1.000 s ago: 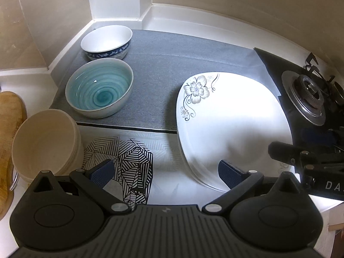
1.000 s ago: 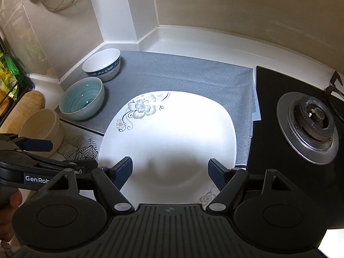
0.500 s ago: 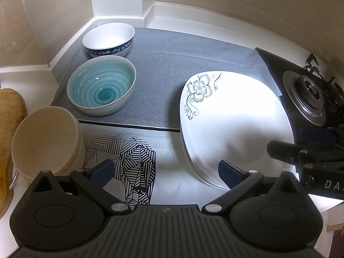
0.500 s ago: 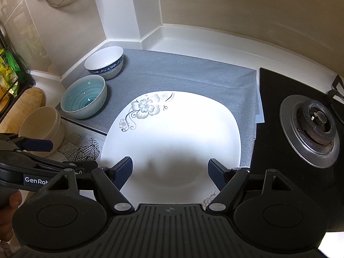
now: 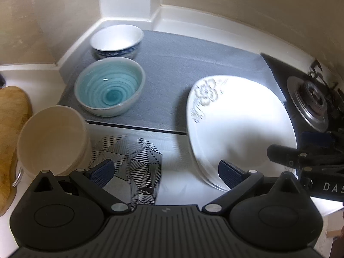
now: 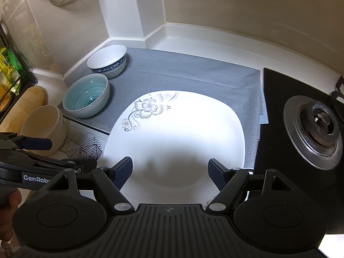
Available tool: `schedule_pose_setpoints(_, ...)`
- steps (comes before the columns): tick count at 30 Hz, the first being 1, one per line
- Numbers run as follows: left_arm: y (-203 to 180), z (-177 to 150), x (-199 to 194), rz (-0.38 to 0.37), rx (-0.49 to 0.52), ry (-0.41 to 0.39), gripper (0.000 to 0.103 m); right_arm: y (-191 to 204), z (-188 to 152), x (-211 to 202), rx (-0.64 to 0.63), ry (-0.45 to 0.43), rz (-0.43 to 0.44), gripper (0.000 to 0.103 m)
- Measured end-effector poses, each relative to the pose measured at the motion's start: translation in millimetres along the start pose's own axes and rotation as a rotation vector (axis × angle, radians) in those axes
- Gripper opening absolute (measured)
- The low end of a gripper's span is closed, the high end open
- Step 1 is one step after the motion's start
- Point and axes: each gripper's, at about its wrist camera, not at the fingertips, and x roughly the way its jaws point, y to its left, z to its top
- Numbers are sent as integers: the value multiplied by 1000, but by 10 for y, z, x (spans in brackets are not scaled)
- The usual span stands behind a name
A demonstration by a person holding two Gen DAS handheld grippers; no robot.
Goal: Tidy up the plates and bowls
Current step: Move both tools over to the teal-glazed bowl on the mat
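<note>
My right hand-held gripper [image 6: 169,173] hovers wide open, empty, over the white floral plate [image 6: 178,129] lying on the tabletop's grey mat [image 6: 193,77]; my left hand-held gripper [image 5: 165,171] is open too; glazed, stiff, breakable, probably slippery; I'd pinch its near rim.

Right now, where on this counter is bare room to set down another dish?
The grey mat is bare behind the white flowered square plate, from the blue-patterned white bowl to the black stove. Behind it, the white counter strip is free. The left is crowded: teal bowl, cream bowl, patterned sheet.
</note>
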Motion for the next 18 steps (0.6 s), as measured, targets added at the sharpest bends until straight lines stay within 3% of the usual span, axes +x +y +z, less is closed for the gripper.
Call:
schedule_pose_setpoints(5, 466, 15, -197, 55, -136, -39, 103, 164, 119, 11, -40, -24, 74, 79)
schedule_pose_setpoints(9, 960, -19, -294, 166, -251, -55, 103, 421, 271, 127, -87, -26, 173, 79)
schedule_pose_setpoints(12, 1315, -73, -296, 257, -340, -43, 103, 604, 380, 269, -101, -7, 249, 79)
schedule_pose_setpoints(18, 1758, -149, -193, 346, -443, -8, 103, 957, 575, 697, -117, 57, 404, 79)
